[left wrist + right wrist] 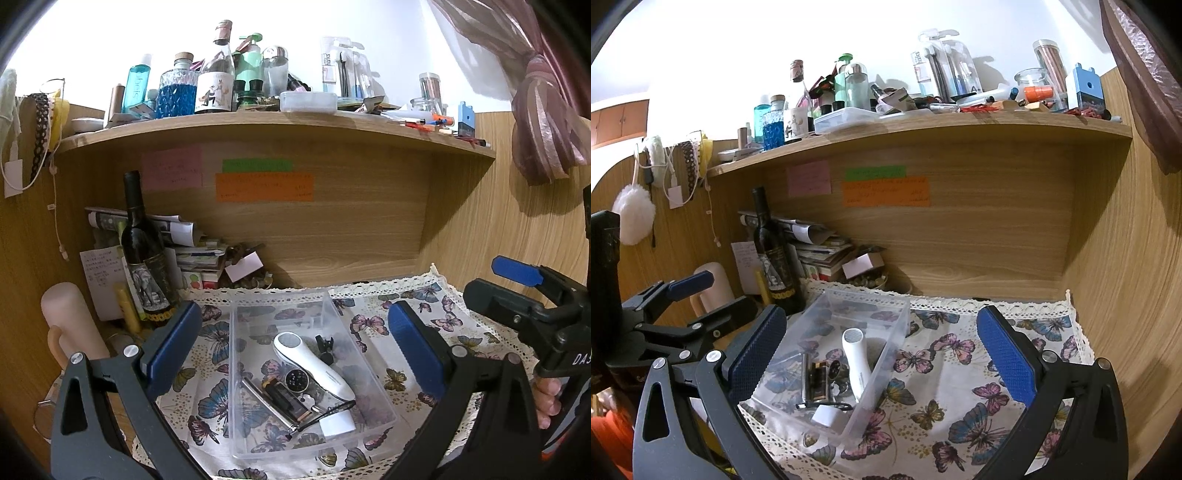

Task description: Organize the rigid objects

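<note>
A clear plastic box [236, 369] [894, 314] sits on the butterfly cloth [373, 321] [945, 369]. It holds a white handheld device [314, 365] [855, 365], a black lighter-like case [284, 400] [818, 380], a round black disc [297, 380], a metal rod [266, 404], a small black clip [324, 347] and a white block [336, 422] [825, 415]. My left gripper [295, 343] is open and empty above the box. My right gripper [882, 354] is open and empty, just right of the box. The right gripper shows in the left wrist view [517, 284].
A dark wine bottle [142, 254] [774, 254] and stacked papers [192, 251] stand at the back left. A cream cylinder [68, 317] stands at the left. A cluttered shelf [280, 122] hangs above. Wooden walls enclose back and right.
</note>
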